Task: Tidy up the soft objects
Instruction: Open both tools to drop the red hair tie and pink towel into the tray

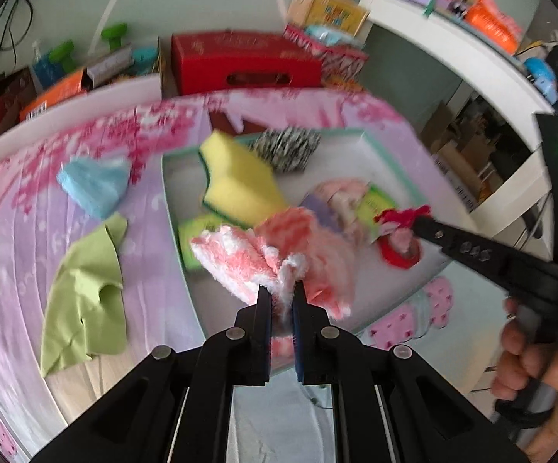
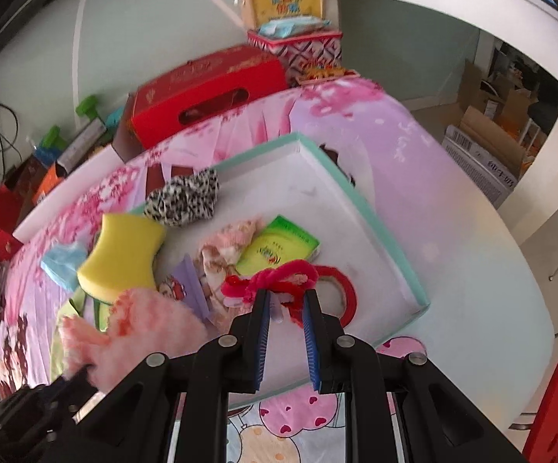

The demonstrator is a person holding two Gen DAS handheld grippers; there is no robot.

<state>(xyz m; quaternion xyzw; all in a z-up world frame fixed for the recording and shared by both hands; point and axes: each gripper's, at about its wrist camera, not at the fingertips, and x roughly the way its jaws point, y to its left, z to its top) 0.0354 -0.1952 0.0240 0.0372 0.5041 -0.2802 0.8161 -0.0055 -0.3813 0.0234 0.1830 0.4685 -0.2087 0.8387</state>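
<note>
Pink and lilac printed cloth covers the table (image 2: pixel 406 131), with a mint-rimmed white tray (image 2: pixel 375 208) set on it as the collection bin; red box (image 2: pixel 209 88) and stacked bags sit beyond the far edge against the wall. Left gripper (image 1: pixel 282 294): jaws nearly together, clamped on a pink-and-white fluffy cloth (image 1: pixel 240 258) which bunches out ahead of and above the tips, held over the tray's near-left corner. Judgement: cloth is gripped by a fold so it hangs compact and can be dropped in as one bundle. Right gripper (image 2: pixel 285 297): jaws a little apart with a red fuzzy twist (image 2: pixel 282 276), pipe-cleaner-like, lying between and just ahead of the tips; whether the pads actually press on it cannot be told from the right wrist view, though the left wrist view shows it sitting at that gripper's tip. A red tape ring (image 2: pixel 338 289) lies just right of the right jaws on the tray floor. Ahead of the right jaws: green packet (image 2: pixel 279 245), a pale floral fabric (image 2: pixel 224 247), further on a zebra-print scrunchie (image 2: pixel 184 196) near the far-left rim. Yellow sponge (image 2: pixel 122 258) leans on the left rim, ahead-left of both grippers. Outside the tray, left of the left jaws: light blue cloth (image 1: pixel 93 185) and green cloth (image 1: pixel 85 293), both flat on the table, not yet collected. Judgement: task partway; two cloths remain out
</note>
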